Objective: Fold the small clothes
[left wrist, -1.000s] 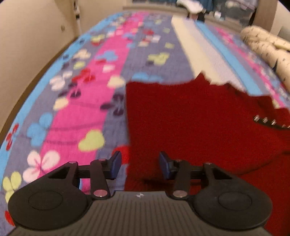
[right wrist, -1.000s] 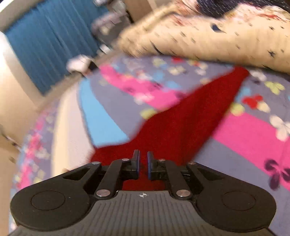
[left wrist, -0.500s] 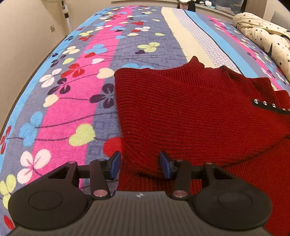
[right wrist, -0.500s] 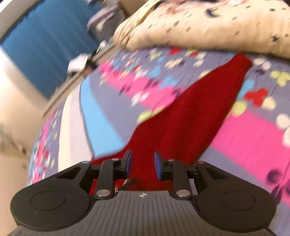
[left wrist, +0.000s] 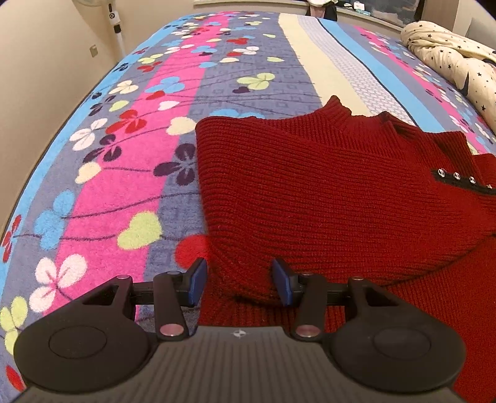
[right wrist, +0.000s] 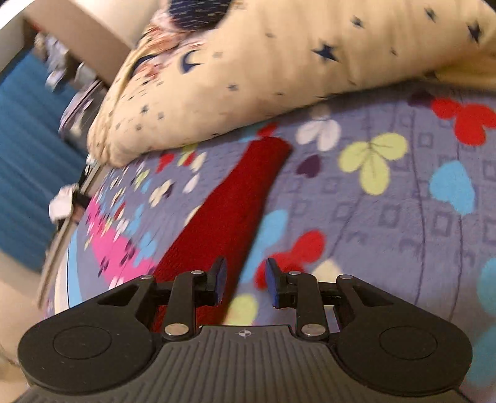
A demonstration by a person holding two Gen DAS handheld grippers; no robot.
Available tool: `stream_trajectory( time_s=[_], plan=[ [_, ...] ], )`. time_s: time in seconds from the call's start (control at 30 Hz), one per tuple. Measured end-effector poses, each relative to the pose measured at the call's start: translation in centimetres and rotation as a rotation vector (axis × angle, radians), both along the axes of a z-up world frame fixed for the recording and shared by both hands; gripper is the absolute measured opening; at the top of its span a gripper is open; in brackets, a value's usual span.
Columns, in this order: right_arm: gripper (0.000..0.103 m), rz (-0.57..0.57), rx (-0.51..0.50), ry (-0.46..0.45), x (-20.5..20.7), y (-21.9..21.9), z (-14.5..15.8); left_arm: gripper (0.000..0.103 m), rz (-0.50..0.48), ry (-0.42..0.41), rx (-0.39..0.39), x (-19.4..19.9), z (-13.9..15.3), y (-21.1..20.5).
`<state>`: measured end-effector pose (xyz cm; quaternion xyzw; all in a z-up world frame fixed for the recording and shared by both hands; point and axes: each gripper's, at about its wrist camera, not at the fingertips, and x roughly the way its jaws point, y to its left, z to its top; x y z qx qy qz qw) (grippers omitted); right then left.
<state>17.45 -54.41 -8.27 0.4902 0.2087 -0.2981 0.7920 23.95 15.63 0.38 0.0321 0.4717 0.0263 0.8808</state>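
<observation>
A red knit sweater (left wrist: pixel 325 192) lies on the flowered bedspread (left wrist: pixel 130 173), its left side folded over the body, with a studded black strip (left wrist: pixel 458 179) at the right. My left gripper (left wrist: pixel 240 279) hovers open low over the sweater's near left edge; its pads straddle the fold without pressing it. In the right wrist view the sweater's other sleeve (right wrist: pixel 235 198) stretches flat away to the upper left, its cuff near a pillow. My right gripper (right wrist: pixel 245 279) is open just to the right of that sleeve, nothing between its fingers.
A cream star-print pillow or duvet (right wrist: pixel 279 62) lies along the bed beyond the sleeve's cuff, also visible as a cream bundle (left wrist: pixel 449 62) at far right. A fan stand (left wrist: pixel 113 18) and wall border the bed's left side. Blue curtain (right wrist: pixel 24 155) hangs beyond the bed.
My right gripper went from shut to open, let go of the red fabric, and swung fast toward the sleeve's outer side near the pillow. The left gripper dipped slightly and stayed open.
</observation>
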Motion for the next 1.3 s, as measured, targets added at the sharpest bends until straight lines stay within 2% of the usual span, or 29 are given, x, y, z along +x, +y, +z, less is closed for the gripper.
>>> stream_trajectory(
  time_s=[0.13,0.27,0.4,0.43,0.47,0.5,0.6,0.7,0.77,0.83,0.9,1.07,1.17,1.27,1.3],
  plan=[
    [0.031,0.0,0.051,-0.055,0.4,-1.8,-2.1,0.052,-0.007,-0.006,0.01,0.0,0.0,0.0],
    [0.031,0.01,0.042,-0.102,1.6,-2.8,-2.6,0.052,-0.004,-0.005,0.007,0.1,0.0,0.0],
    [0.031,0.019,0.001,-0.1,2.8,-2.4,-2.6,0.052,-0.004,-0.006,0.009,0.2,-0.1,0.0],
    [0.029,0.02,-0.01,-0.097,3.1,-2.3,-2.5,0.052,-0.006,-0.006,0.008,0.1,-0.1,0.1],
    [0.013,0.022,-0.019,-0.1,3.3,-2.1,-2.3,0.052,-0.006,-0.006,0.008,0.2,-0.1,0.1],
    [0.013,0.031,-0.022,-0.12,3.4,-2.0,-2.1,0.052,-0.005,-0.005,0.006,0.2,-0.1,0.1],
    [0.012,-0.031,-0.112,-0.153,2.3,-1.5,0.0,0.052,-0.003,-0.003,-0.001,0.4,-0.1,0.3],
    [0.011,-0.146,-0.135,-0.138,0.5,-1.5,1.6,0.052,0.002,-0.003,-0.001,0.6,-0.1,0.2],
    [0.012,-0.164,-0.12,-0.051,0.3,-1.5,1.1,0.052,0.005,-0.004,0.003,0.6,-0.2,0.1],
    [0.017,-0.139,-0.02,-0.002,0.6,-2.2,-0.8,0.052,0.003,-0.007,0.01,0.5,-0.2,0.1],
    [0.015,-0.149,0.045,-0.03,0.2,-2.8,-2.2,0.052,0.0,-0.009,0.01,0.5,-0.2,0.1],
    [0.016,-0.141,0.043,-0.033,0.5,-3.5,-1.7,0.052,0.01,-0.006,-0.003,0.6,-0.2,0.3],
    [0.012,-0.144,-0.021,-0.022,0.5,-2.5,-0.7,0.052,0.01,-0.005,-0.004,0.6,-0.2,0.3],
    [0.011,-0.068,-0.217,-0.049,1.6,0.5,3.4,0.052,0.02,-0.002,-0.02,0.7,0.0,0.6],
    [0.011,-0.008,-0.282,-0.058,2.2,2.1,5.4,0.052,0.027,-0.001,-0.027,0.7,0.0,0.7]
  ],
)
